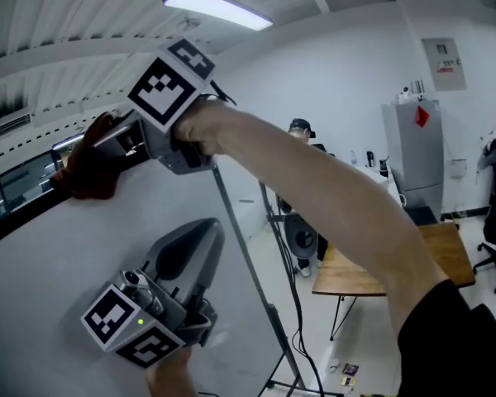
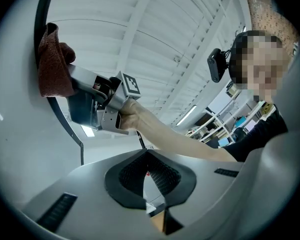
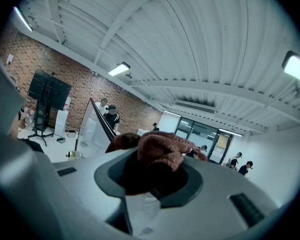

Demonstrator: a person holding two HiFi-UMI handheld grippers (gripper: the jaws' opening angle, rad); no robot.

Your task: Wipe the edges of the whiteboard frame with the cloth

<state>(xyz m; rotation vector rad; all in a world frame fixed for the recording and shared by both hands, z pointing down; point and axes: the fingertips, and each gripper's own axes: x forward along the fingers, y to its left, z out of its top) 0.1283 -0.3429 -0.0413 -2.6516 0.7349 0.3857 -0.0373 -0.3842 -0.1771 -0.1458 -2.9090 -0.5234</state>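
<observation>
Right arm (image 1: 331, 201) stretched up and leftward across the head view, forearm bare, dark sleeve near the shoulder. Right hand (image 1: 200, 132) wrapped round the right gripper (image 1: 112, 145), marker cube on top, jaws closed on the red cloth (image 1: 87, 170), which was bunched between the pads. Left gripper (image 1: 207, 230) sat lower, pointing up and rightward, jaws together, nothing between them. Left hand (image 1: 169, 376) was under it at the frame bottom, mostly cut off. The two grippers were apart, not touching.
</observation>
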